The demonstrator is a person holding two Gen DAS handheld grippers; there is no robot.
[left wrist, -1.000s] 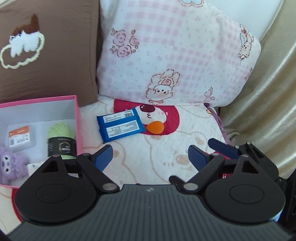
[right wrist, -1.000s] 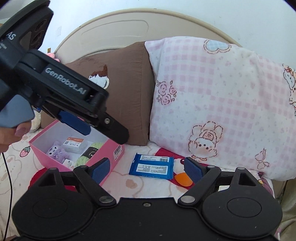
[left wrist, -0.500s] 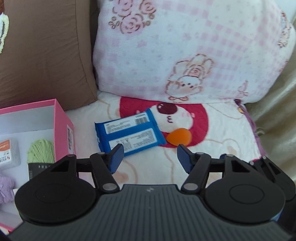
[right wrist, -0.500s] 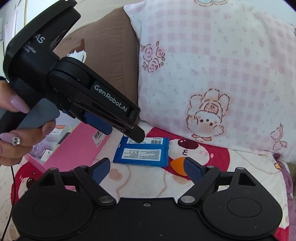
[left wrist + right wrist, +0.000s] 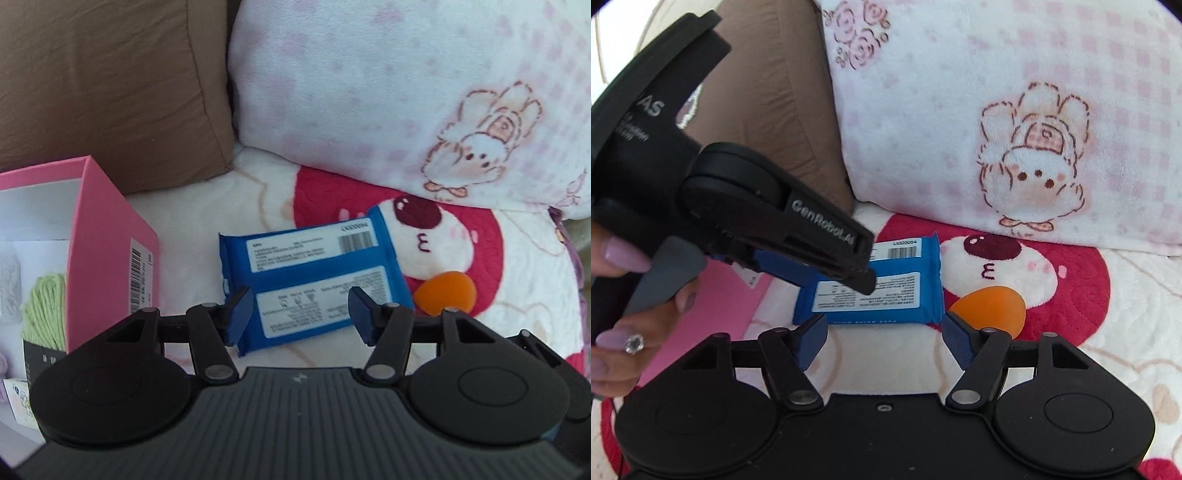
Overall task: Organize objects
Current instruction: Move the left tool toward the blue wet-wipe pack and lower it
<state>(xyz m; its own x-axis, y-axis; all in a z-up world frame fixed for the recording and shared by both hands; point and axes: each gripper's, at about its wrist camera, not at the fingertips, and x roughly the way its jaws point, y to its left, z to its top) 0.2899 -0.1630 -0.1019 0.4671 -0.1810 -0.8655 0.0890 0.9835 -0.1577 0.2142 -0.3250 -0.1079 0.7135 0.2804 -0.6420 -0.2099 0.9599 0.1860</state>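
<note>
While both claws close, left claw [image 5: 301, 314] straddling blue packet [image 5: 314, 280] unpinched, right claw [image 5: 882, 341] empty (lettering "GenRobot.AI").

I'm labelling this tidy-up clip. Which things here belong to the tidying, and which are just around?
Part of the job:
blue packet
orange egg-shaped thing
pink box
green yarn, already in the box

Just around:
brown pillow
pink checked pillow
cartoon blanket
</note>
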